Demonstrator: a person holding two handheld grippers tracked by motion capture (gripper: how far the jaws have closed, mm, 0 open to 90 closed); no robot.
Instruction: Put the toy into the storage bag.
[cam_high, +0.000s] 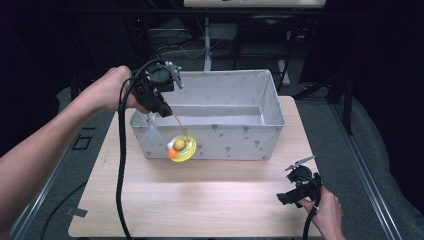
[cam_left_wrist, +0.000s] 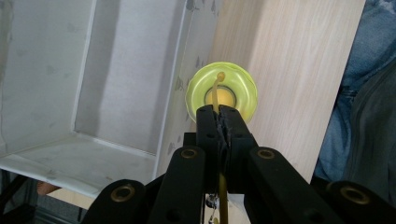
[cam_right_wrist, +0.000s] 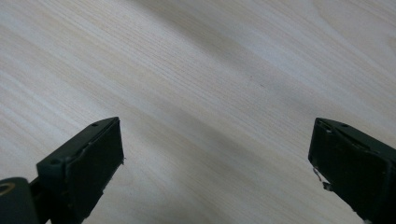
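The fingers (cam_left_wrist: 208, 126) of the left gripper (cam_high: 156, 107) are clamped on a thin yellow cord, from which a yellow toy (cam_high: 181, 147) with an orange centre hangs before the front wall of the grey fabric bin (cam_high: 235, 135). The cord's upper end is hidden between them. The right gripper (cam_high: 286, 197) rests near the desk (cam_high: 200, 200) edge, fingers (cam_right_wrist: 88, 163) wide apart, tips cut off.
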